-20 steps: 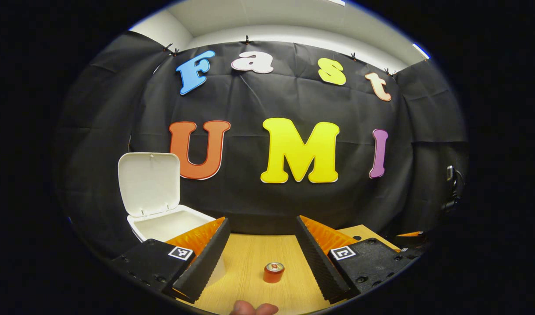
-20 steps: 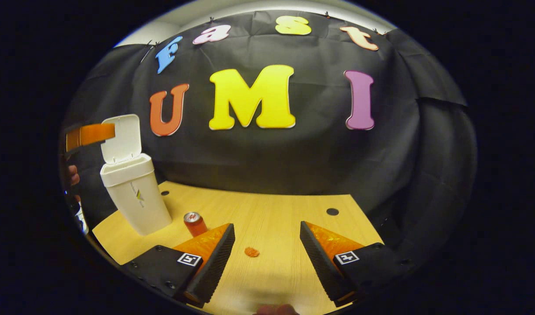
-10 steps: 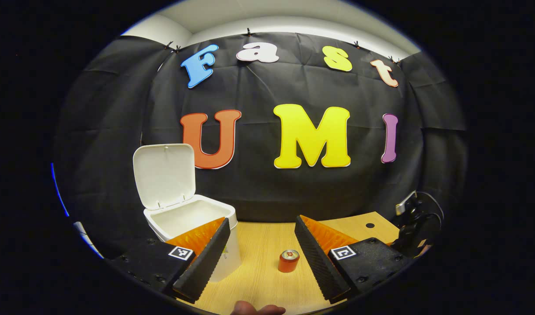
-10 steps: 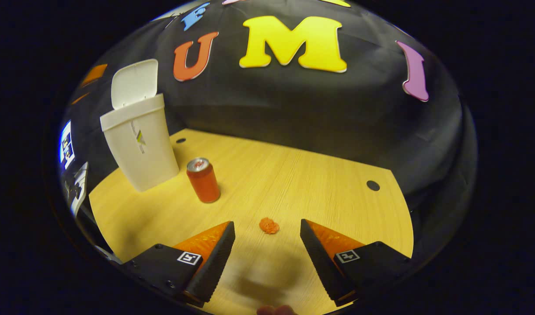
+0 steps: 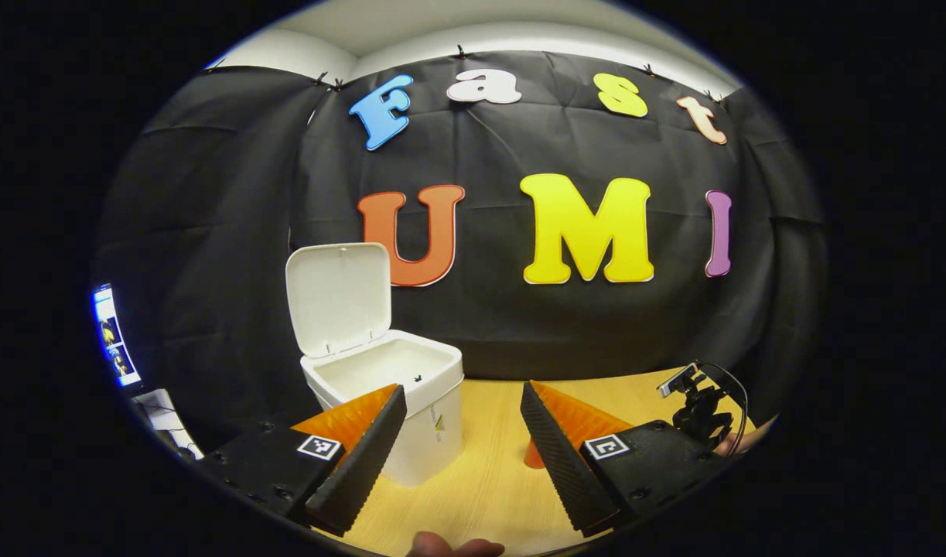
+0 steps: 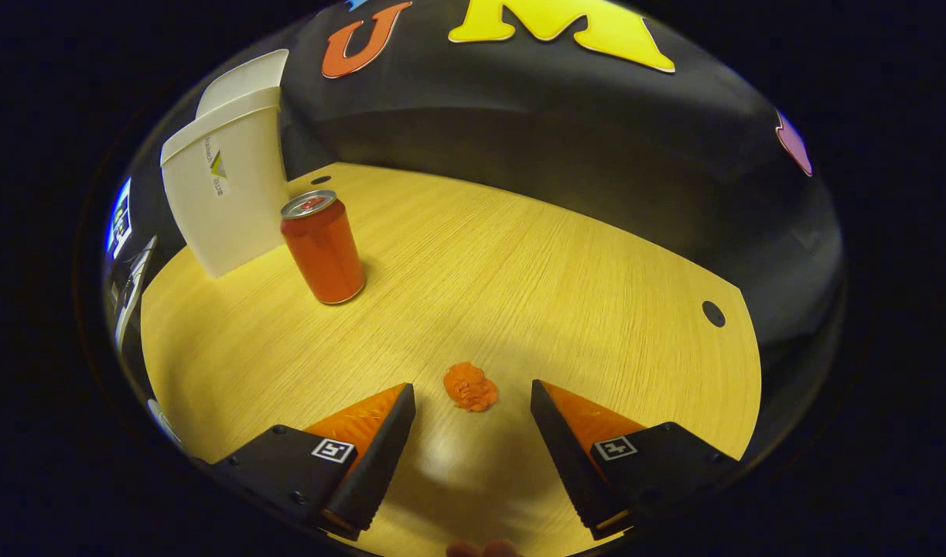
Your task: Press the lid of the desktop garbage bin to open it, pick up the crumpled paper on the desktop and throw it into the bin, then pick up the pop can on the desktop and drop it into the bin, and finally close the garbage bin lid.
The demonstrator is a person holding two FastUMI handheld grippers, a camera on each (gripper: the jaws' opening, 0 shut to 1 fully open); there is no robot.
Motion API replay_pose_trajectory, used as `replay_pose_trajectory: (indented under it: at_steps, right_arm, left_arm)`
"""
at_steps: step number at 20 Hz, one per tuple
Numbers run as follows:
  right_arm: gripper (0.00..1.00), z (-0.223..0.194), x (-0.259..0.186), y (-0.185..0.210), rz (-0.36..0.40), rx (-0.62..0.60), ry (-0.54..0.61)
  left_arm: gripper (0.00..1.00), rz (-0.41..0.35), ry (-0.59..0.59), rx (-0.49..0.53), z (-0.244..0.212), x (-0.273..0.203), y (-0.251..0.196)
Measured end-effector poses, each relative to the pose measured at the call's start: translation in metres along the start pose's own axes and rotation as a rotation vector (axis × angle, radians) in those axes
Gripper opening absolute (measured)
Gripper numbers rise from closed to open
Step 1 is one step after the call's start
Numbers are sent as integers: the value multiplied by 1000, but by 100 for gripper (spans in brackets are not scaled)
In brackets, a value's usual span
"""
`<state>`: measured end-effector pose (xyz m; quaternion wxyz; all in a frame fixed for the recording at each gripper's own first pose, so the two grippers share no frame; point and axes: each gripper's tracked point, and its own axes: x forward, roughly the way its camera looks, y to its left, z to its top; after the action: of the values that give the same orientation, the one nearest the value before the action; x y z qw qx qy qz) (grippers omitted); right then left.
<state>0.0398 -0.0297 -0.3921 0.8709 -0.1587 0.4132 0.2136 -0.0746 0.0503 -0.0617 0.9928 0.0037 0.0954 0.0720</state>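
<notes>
On the left of the worktop stands the white bin, lid flipped up, so step 1 of 4 looks done. Left gripper hangs in front of the bin, fingers wide apart, holding nothing. Just right of the bin, the red can stands upright, untouched. Further right and nearer, the orange paper ball lies on the worktop, between and just ahead of the right gripper fingertips; those fingers are spread open, not touching it. Cannot tell if anything is inside the bin; what shows of the inside in the left gripper view looks bare. Left to do: grab paper and drop it in, same for can, shut lid. Roughly 1 quarter through.
</notes>
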Motion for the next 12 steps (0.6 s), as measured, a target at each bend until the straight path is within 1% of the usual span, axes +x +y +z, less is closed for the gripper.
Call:
replay_pose_trajectory:
  at_steps: [4, 5, 6, 8, 11, 12]
  right_arm:
    - [95, 2, 17, 7, 21, -25, 6]
    - [92, 2, 20, 9, 27, -29, 6]
    - [87, 0, 24, 8, 23, -32, 14]
    - [82, -5, 26, 8, 26, -24, 33]
    - [77, -5, 28, 9, 44, 13, 30]
    - [70, -4, 28, 9, 47, 35, 30]
  left_arm:
    - [98, 46, 16, 0, -7, -6, 13]
    - [98, 55, 16, 1, -6, -7, 15]
    - [98, 59, 15, 1, -6, -8, 16]
    - [98, 66, 11, 6, -4, -9, 16]
    - [98, 75, 11, 9, -6, -10, 17]
    - [98, 76, 16, 7, -7, -10, 17]
